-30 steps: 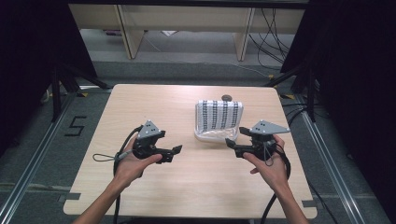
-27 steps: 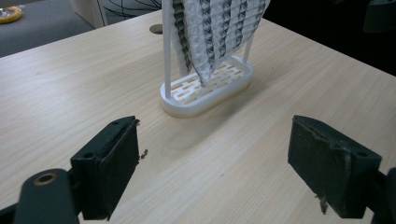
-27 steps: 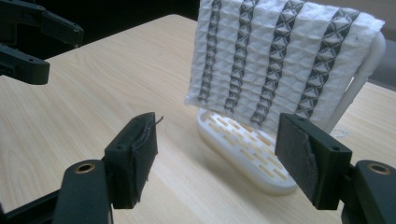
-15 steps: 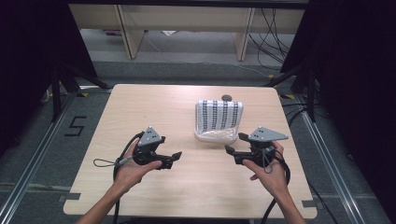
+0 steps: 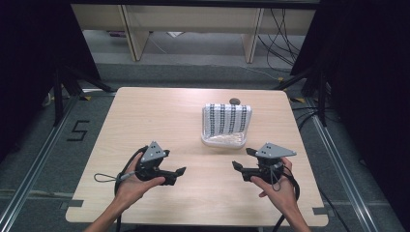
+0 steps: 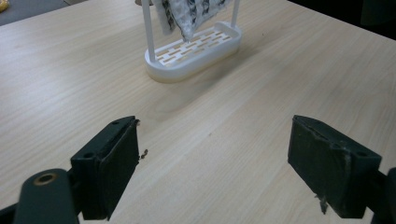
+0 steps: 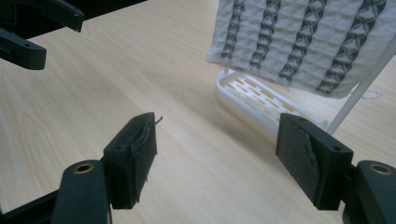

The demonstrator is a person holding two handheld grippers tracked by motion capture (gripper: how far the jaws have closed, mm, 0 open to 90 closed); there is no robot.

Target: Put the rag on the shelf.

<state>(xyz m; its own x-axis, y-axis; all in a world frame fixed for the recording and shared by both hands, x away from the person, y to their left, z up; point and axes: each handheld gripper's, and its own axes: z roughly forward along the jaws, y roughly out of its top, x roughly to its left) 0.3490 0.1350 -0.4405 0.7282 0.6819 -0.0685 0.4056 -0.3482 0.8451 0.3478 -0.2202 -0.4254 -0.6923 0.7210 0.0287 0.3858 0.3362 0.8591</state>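
Observation:
A white rack [image 5: 223, 140] stands on the wooden table [image 5: 145, 121] with a white cloth with dark stripes [image 5: 226, 118] draped over it. My left gripper [image 5: 181, 171] hovers low near the front left, open and holding nothing; its view shows the rack [image 6: 194, 51] ahead with the cloth [image 6: 187, 14] hanging above its slotted base. My right gripper [image 5: 237, 166] is at the front right of the rack, jaws wide and nothing between them. Its view has the cloth [image 7: 299, 42] and rack base [image 7: 257, 100] close ahead, and the left gripper [image 7: 32, 23] at the upper left.
A small dark round object [image 5: 235, 101] lies behind the rack near the table's far edge. Shelving and cables stand on the floor beyond the table. Dark curtains flank both sides.
Both hands have sunk toward the table and drawn back toward its front edge. The jaws stand as wide as before.

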